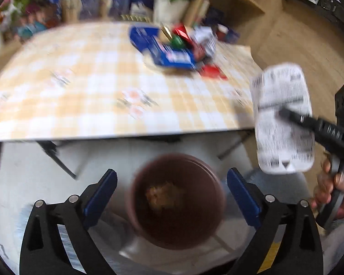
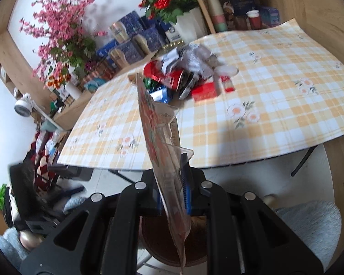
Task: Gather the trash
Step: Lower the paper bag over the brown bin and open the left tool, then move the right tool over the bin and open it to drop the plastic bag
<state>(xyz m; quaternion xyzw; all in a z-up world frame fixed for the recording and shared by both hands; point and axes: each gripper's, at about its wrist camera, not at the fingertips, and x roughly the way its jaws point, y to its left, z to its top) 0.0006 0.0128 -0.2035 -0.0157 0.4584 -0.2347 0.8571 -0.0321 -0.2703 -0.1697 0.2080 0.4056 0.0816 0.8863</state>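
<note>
The left gripper (image 1: 172, 194) is held wide open, with nothing between its blue pads, directly above the round brown plastic bin (image 1: 176, 200); a crumpled tan scrap (image 1: 165, 197) is seen inside that bin. The right gripper (image 2: 172, 197) is clamped on a flat printed plastic package (image 2: 165, 142), held edge-on just above the bin; its white back bears print too blurred to be read. Beyond the bin stands the table under a yellow-and-white checked floral cloth (image 2: 275, 96); a heap of mixed wrappers and cartons (image 2: 188, 75) lies on its far part; shelves with boxes and artificial flowers (image 2: 64, 36) are seen behind.
</note>
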